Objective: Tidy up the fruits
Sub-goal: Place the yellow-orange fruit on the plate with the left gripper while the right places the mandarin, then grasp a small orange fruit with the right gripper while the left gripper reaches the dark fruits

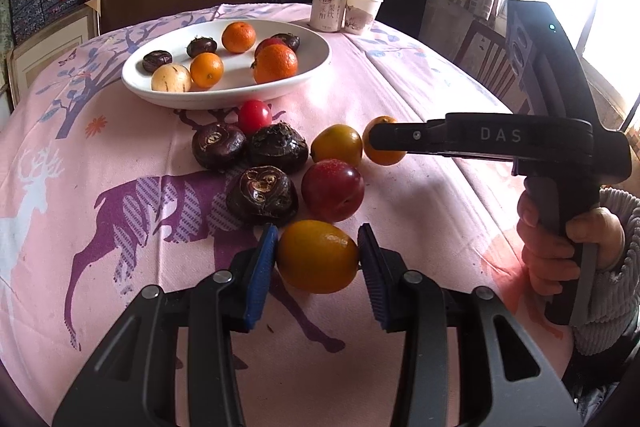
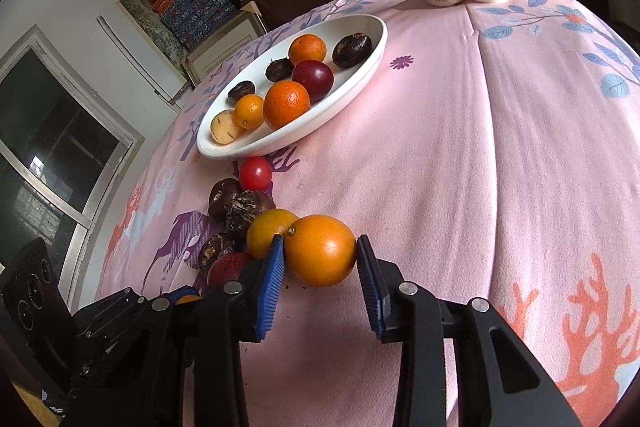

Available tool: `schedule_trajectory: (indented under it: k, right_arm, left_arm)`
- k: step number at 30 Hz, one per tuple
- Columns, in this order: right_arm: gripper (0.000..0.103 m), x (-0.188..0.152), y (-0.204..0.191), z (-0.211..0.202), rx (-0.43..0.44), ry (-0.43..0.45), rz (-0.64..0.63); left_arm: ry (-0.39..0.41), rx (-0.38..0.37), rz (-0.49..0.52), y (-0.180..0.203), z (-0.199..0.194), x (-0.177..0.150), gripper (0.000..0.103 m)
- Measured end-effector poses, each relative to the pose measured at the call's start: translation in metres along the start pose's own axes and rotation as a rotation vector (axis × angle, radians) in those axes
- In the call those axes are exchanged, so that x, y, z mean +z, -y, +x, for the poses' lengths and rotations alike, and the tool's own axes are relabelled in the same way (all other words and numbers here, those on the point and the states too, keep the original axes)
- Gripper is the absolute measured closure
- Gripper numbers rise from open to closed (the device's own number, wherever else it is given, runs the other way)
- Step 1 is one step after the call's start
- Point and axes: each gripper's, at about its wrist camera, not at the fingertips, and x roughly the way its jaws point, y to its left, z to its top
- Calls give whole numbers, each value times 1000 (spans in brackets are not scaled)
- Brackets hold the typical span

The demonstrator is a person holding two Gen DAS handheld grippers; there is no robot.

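In the left wrist view my left gripper [image 1: 318, 231] is shut on a yellow-orange fruit [image 1: 318, 259], with a blue pad against each side of it, low over the pink tablecloth. My right gripper [image 2: 320, 241] is shut on a small orange [image 2: 320, 253] resting on the cloth; from the left wrist view that gripper [image 1: 376, 139] reaches in from the right over the same orange [image 1: 386, 155]. Between both lie a red plum [image 1: 333, 190], another yellow-orange fruit [image 1: 337, 145], three dark water chestnuts [image 1: 262, 195] and a cherry tomato [image 1: 254, 115].
A white oval dish [image 1: 316, 69] at the back holds several oranges, chestnuts, a pale fruit and a plum. A drink can [image 1: 328, 9] and a paper cup [image 1: 362, 11] stand at the far edge. A hand [image 1: 560, 251] holds the right gripper's handle. Shelves stand behind.
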Motion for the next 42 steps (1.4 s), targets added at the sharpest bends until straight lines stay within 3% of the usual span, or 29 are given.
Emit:
schedule_trajectory:
  k: [5, 11, 17, 22, 26, 29, 34, 38, 42]
  right_arm:
    - [66, 13, 5, -13, 9, 55, 40]
    - [66, 64, -9, -25, 10, 103, 23]
    - [66, 111, -16, -6, -10, 139, 30]
    - [66, 127, -9, 34, -35, 98, 43]
    - [61, 127, -3, 50, -66, 76, 37]
    - [54, 127, 2, 40, -51, 113, 58]
    - [53, 113, -10, 22, -60, 156, 10]
    - [45, 89, -24, 10, -92, 186, -63]
    - [40, 56, -26, 5, -115, 167, -98]
  left_arm:
    - [56, 85, -20, -18, -11, 26, 62]
    - [143, 181, -71, -51, -18, 91, 62]
    - [154, 203, -130, -73, 13, 142, 62]
    - [120, 238, -140, -88, 52, 166, 62]
    - [96, 224, -176, -100, 75, 167, 62]
    - [89, 238, -172, -105, 77, 161, 53]
    - [137, 234, -205, -108, 51, 149, 47]
    - [199, 275, -208, -100, 22, 130, 29]
    - [217, 315, -205, -92, 3, 98, 20]
